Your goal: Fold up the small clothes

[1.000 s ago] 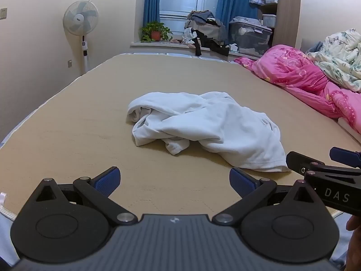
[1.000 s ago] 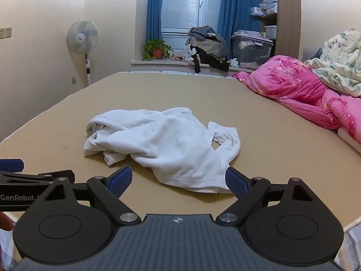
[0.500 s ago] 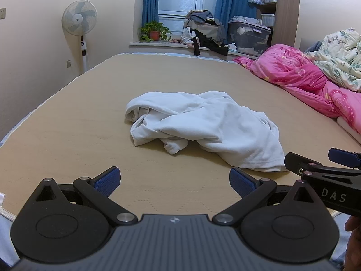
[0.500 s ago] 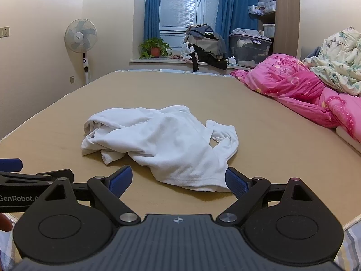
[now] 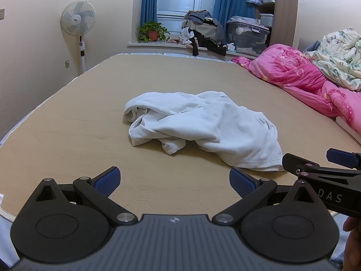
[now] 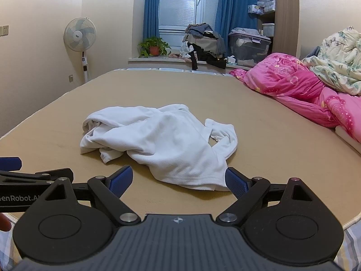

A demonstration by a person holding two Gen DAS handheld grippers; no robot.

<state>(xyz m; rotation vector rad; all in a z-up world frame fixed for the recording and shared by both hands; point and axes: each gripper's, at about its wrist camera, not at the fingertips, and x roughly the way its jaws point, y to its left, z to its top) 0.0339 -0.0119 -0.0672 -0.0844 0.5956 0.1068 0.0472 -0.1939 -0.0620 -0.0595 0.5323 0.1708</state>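
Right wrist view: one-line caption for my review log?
Open right gripper hovers at the near hem of a crumpled white garment on the tan bed.

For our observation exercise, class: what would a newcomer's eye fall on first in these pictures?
First, the crumpled white garment lying mid-mattress, unfolded. Next, the bright pink quilt heaped along the right edge. Nearest the camera, the left hand-held gripper and right hand-held gripper both stand open, just short of the cloth.
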